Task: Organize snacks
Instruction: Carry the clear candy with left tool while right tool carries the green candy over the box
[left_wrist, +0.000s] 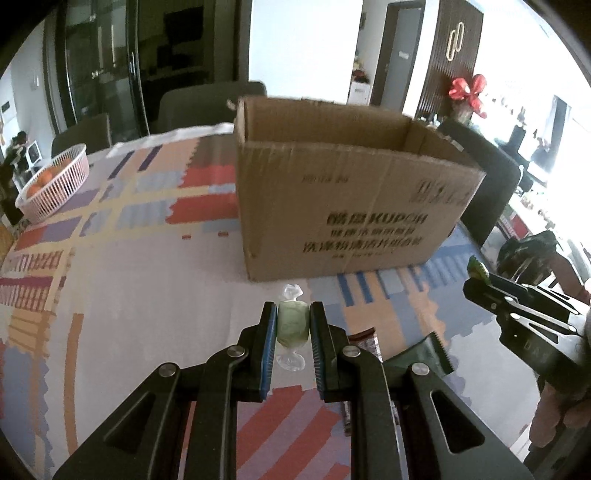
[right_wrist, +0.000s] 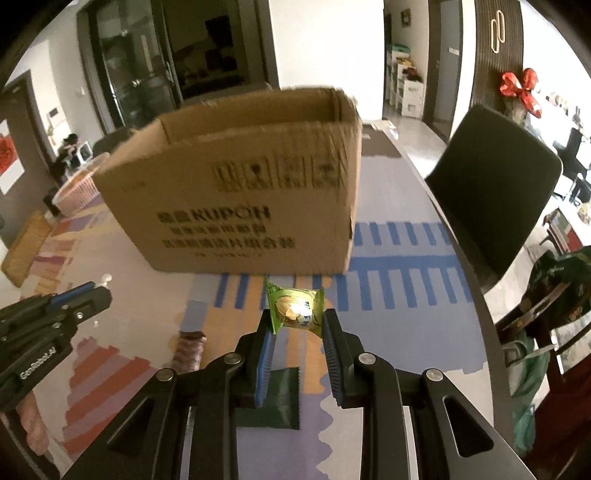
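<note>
Left gripper (left_wrist: 293, 325) clamped on pale green candy (left_wrist: 293, 326), right gripper (right_wrist: 297, 328) pinching green snack packet (right_wrist: 295, 309); both short of cardboard box (left_wrist: 332, 192). Dark green packet (right_wrist: 275, 398), brown wrapper (right_wrist: 190, 349) left near table's front edge

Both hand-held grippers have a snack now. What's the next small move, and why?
Probably lift both toward the open cardboard box. The left hand-held gripper pinches a pale green wrapped candy, the right hand-held gripper a green snack packet; both sit short of the box's near wall, below its rim.
</note>
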